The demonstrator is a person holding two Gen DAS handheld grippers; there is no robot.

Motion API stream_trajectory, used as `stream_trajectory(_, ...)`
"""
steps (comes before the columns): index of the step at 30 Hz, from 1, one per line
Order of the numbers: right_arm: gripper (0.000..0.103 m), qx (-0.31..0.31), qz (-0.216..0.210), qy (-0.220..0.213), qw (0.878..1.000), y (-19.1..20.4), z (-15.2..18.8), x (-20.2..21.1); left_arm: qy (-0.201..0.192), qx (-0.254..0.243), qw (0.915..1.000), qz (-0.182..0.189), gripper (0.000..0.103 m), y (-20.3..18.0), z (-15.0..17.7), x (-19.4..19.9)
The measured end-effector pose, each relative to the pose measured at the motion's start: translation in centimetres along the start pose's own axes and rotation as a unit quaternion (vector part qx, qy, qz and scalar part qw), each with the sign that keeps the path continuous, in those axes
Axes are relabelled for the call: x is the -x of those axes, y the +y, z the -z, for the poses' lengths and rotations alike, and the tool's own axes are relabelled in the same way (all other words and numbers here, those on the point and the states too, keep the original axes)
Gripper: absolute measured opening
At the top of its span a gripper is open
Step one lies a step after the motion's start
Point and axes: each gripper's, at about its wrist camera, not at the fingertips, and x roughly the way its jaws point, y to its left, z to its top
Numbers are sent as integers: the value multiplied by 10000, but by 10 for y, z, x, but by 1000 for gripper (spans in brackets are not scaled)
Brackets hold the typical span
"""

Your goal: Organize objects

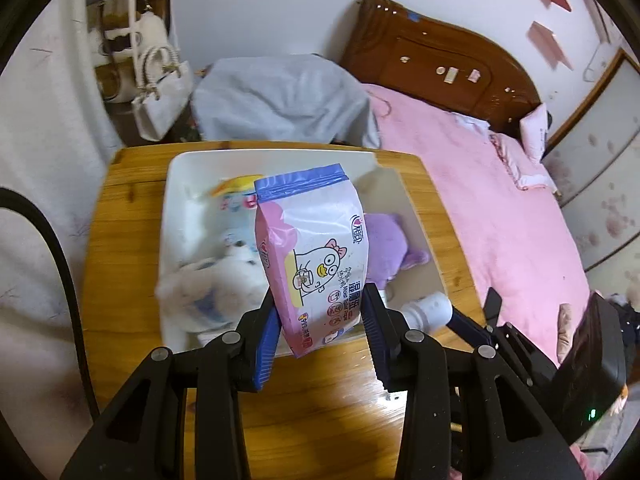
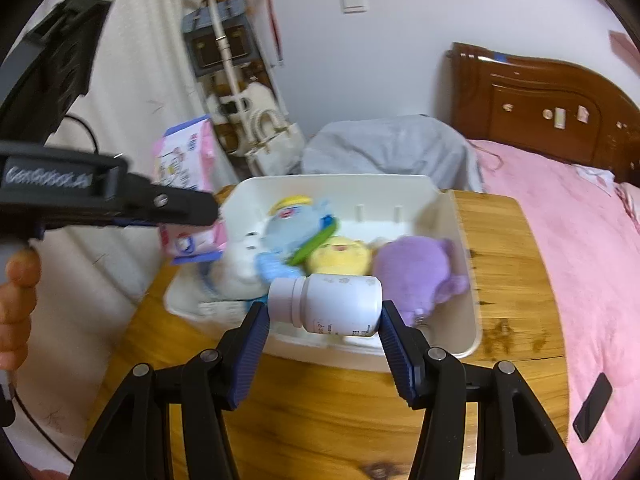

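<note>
My left gripper (image 1: pixel 320 312) is shut on a pink and white wet-wipes pack (image 1: pixel 316 248) with a blue top, held upright above the white bin (image 1: pixel 176 208). The pack also shows in the right wrist view (image 2: pixel 188 168). My right gripper (image 2: pixel 324 316) is shut on a white pill bottle (image 2: pixel 326 304), held sideways over the bin's near edge (image 2: pixel 464 280). The bottle's end shows in the left wrist view (image 1: pixel 428 308). The bin holds a purple plush (image 2: pixel 412 276), a yellow plush (image 2: pixel 340 256), a blue plush (image 2: pixel 292 224) and a white plush (image 1: pixel 216 280).
The bin stands on a small wooden table (image 2: pixel 508 264). A pink bed (image 1: pixel 480 184) with a wooden headboard lies to the right. A grey cloth-covered object (image 1: pixel 280 100) and a white handbag (image 1: pixel 160 96) stand behind the table. A dark phone (image 2: pixel 592 408) lies on the bed.
</note>
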Motion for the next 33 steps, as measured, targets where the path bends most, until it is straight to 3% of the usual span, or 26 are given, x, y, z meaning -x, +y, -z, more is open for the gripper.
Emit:
stream_trajectory(12,57,-299,270,96,9991,-63,0,-13,228,-108,9986,-460,44,-26,-18,-49)
stream_trajectory(21,57,-198,-91,6,9998,-76,-4,-12,203,25,9964,-821,46,-42,-19,-56)
stream_trajectory(26,57,-135,-353,25,9993,-75,-5,-10,230,84,9935,-1108,55,-45,-12,-50)
stream_trajectory(33,73,-81,-387,8,9992,-71,-2,7,420,8,9897,-1370,57,-47,4,-29)
